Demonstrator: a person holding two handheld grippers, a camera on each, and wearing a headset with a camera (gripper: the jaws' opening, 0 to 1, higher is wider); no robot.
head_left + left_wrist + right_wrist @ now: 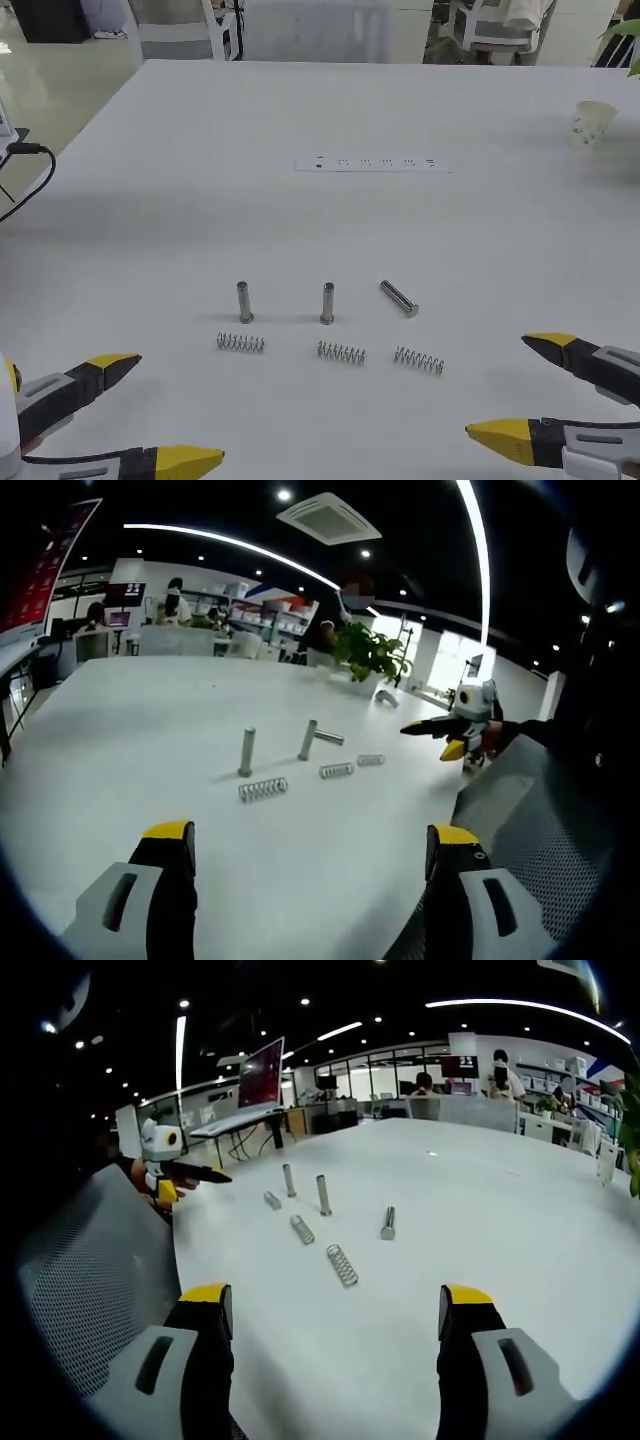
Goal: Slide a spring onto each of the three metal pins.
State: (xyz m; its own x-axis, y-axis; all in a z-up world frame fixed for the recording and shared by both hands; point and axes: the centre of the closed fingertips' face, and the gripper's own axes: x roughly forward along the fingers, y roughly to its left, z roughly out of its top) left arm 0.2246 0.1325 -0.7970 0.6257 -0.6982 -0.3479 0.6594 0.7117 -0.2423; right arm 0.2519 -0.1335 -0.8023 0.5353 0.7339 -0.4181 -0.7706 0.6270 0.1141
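- Nothing was threaded yet: three coiled wire springs (341, 352) lay on the white table (300, 220), one just before each silver metal pin (327, 302).
- Two pins stood upright; the rightmost pin (398, 298) lay toppled.
- The yellow-tipped left gripper (170, 410) and right gripper (503, 386) hovered near the front edge, jaws spread, empty.
- Next probably needed a fine pinch on one spring; room lay open all round.

Three metal pins: left pin (244, 301), middle pin (328, 302), right pin (398, 298). Three springs to match: left spring (241, 343), middle spring (341, 352), right spring (419, 361). One power strip (371, 163), one pale cup (593, 122), probably paper. Two tools: left hand-held gripper (181, 408), right hand-held gripper (495, 386).
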